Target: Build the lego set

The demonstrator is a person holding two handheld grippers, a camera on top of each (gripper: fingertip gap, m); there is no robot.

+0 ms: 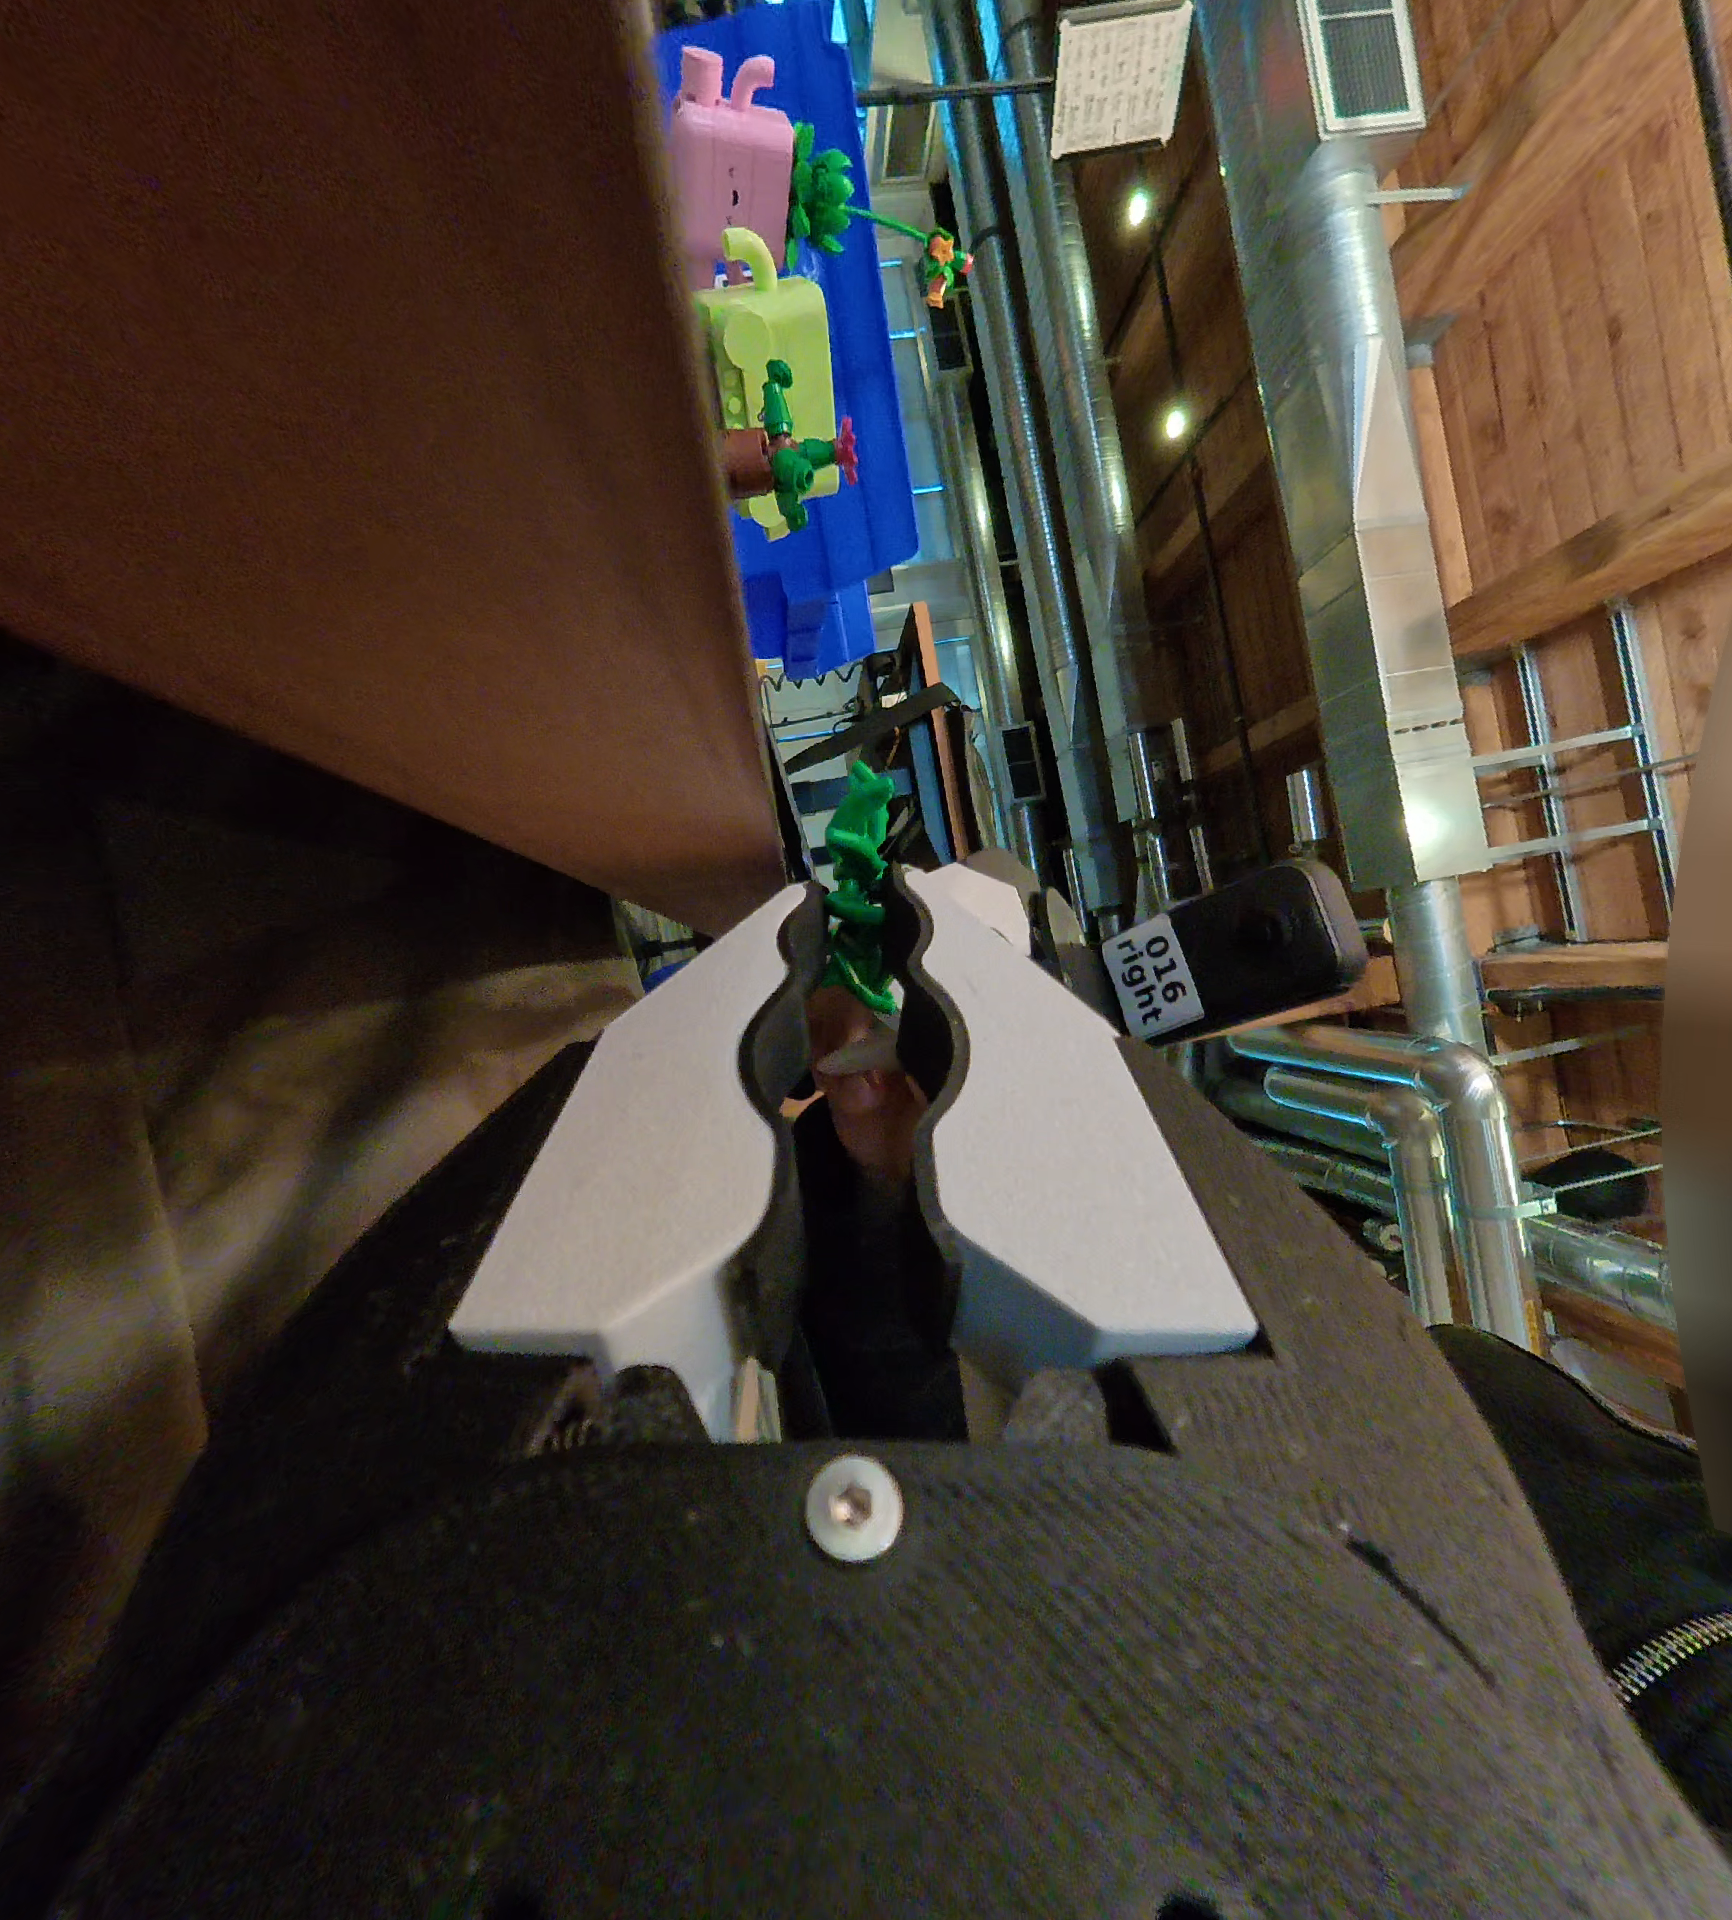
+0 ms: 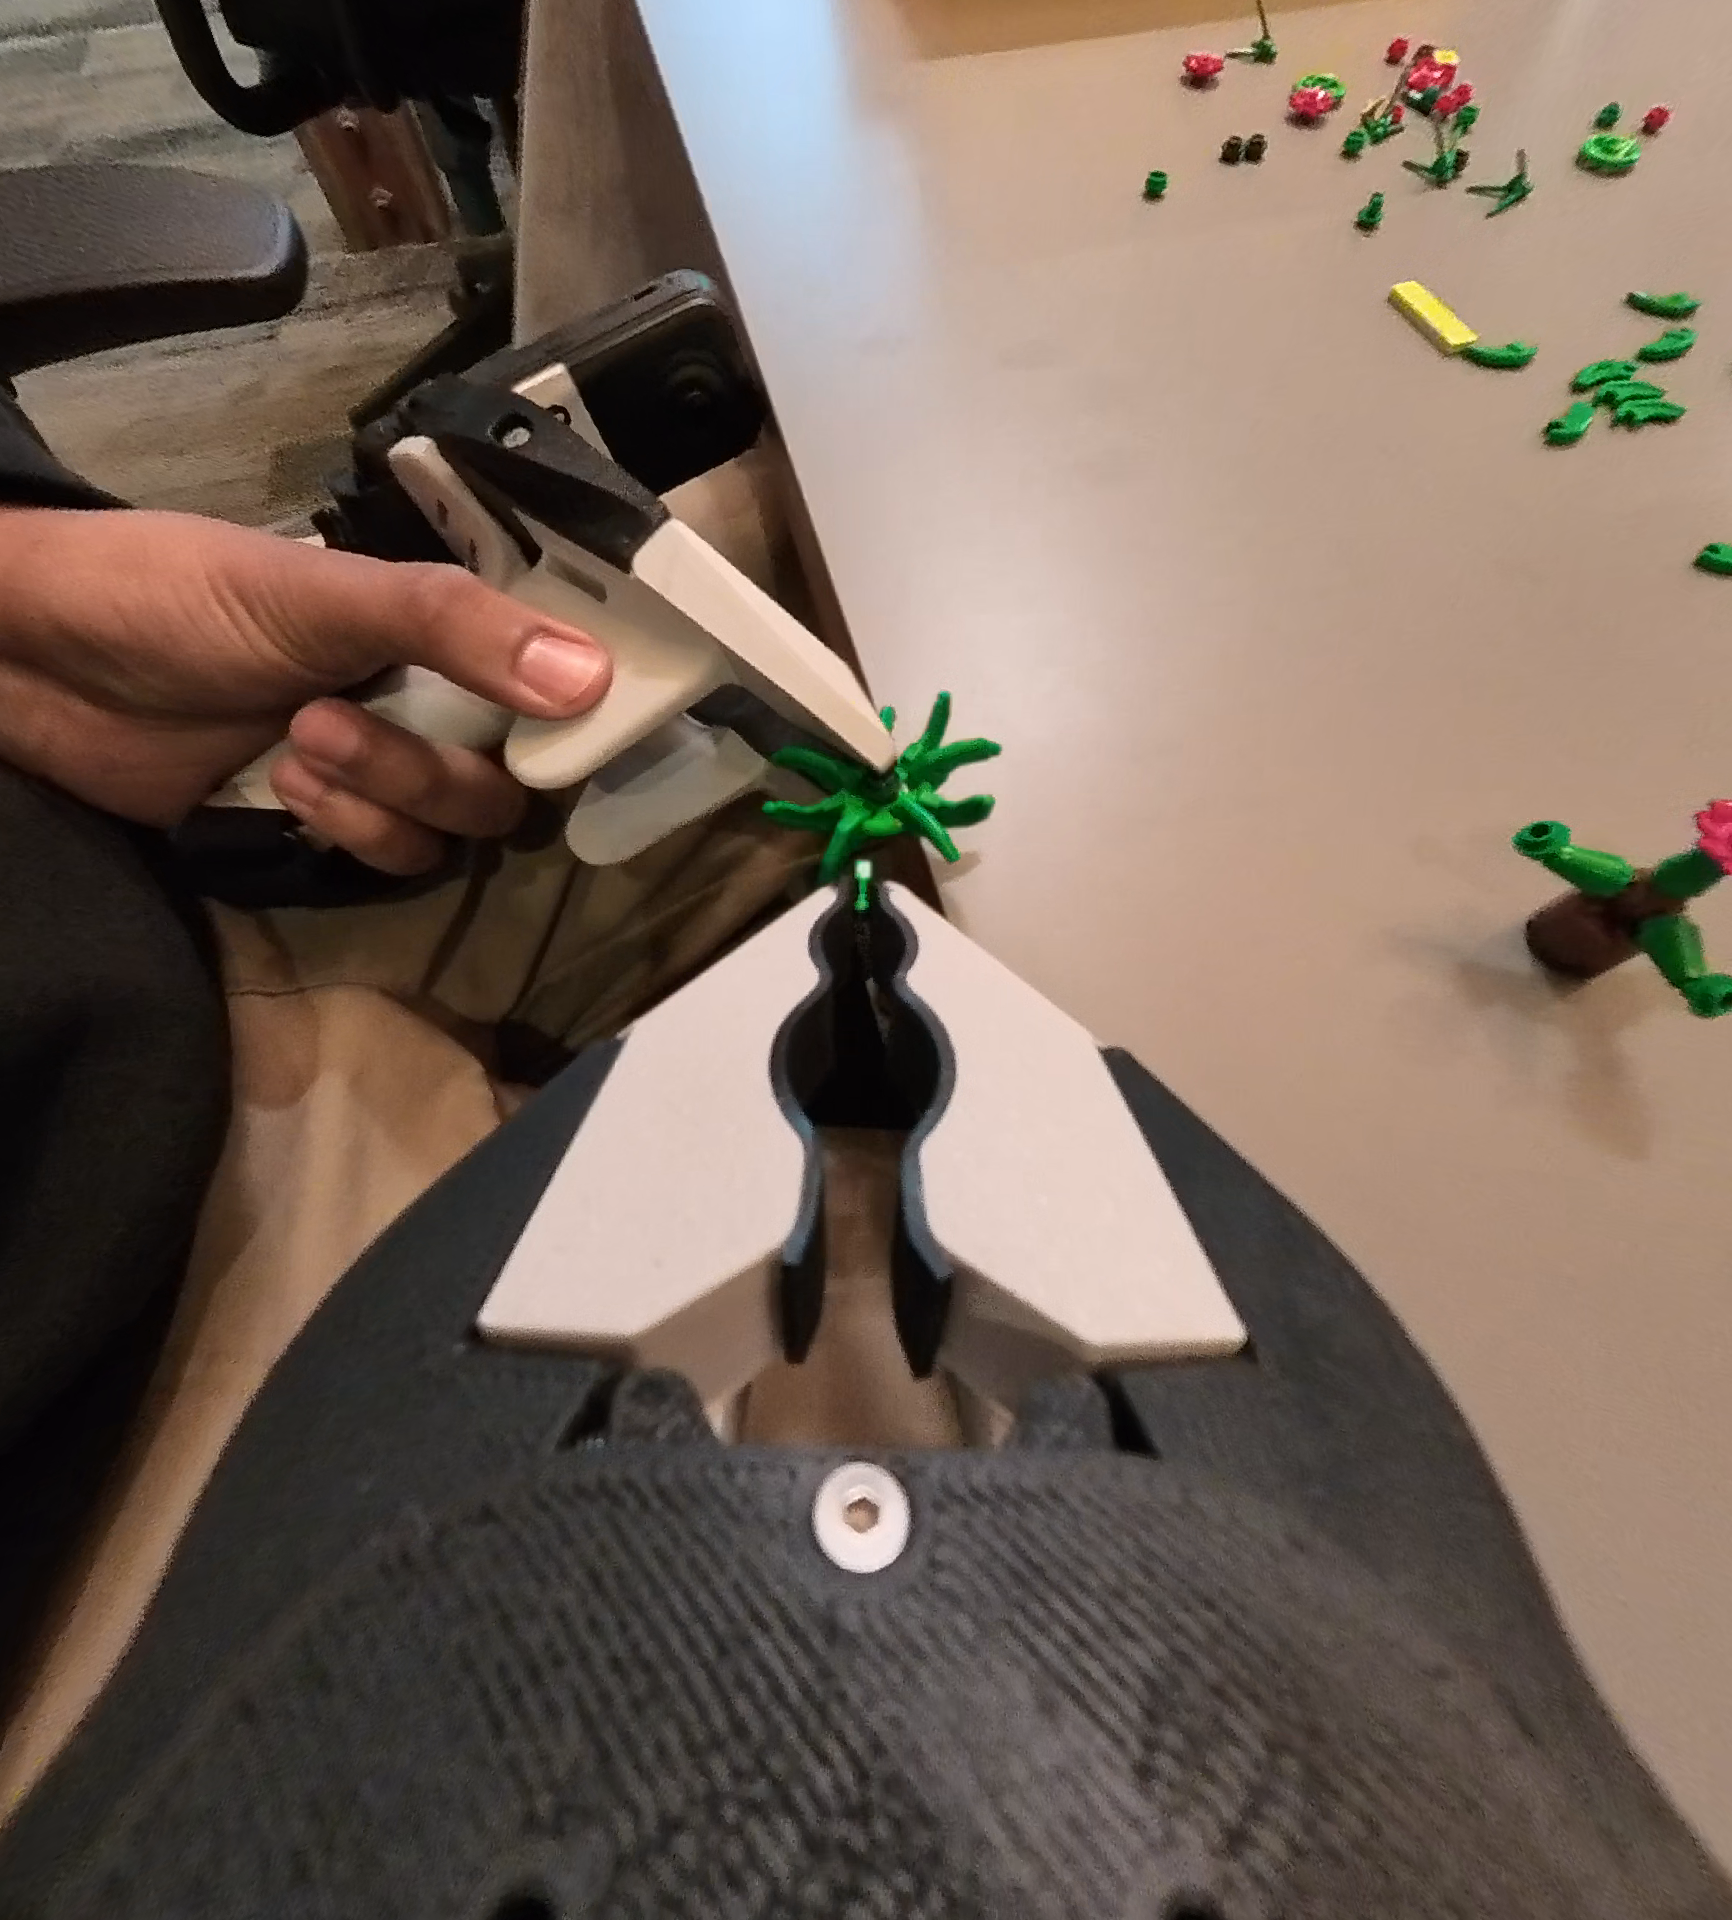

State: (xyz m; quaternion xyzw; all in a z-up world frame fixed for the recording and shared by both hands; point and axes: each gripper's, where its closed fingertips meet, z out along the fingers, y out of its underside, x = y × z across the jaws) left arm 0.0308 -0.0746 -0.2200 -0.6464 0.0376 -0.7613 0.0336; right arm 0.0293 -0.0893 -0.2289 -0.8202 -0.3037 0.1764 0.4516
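My left gripper [image 1: 867, 899] is shut on a green spiky leaf piece [image 1: 857, 883], held off the table's near edge. In the right wrist view a hand [image 2: 249, 665] holds this left gripper [image 2: 877, 764], with the leaf piece [image 2: 893, 805] at its tip. My right gripper [image 2: 862, 909] is shut on a thin green stem [image 2: 862, 878], whose pale tip sits just below the leaf piece. A brown pot with green stems and a pink flower [image 2: 1651, 909] lies on the table at the right.
Loose green leaf pieces [image 2: 1620, 390], a yellow brick [image 2: 1431, 314] and pink flowers [image 2: 1423, 83] are scattered on the beige table [image 2: 1153, 520] at the far right. The blue set box [image 1: 841, 343] stands at the back. A chair [image 2: 93, 249] is at the left. Only a small space, under 4 cm, lies between the two pairs of fingers. Left tips and right tips are each some 25 cm from the yellow brick [image 2: 1431, 314].
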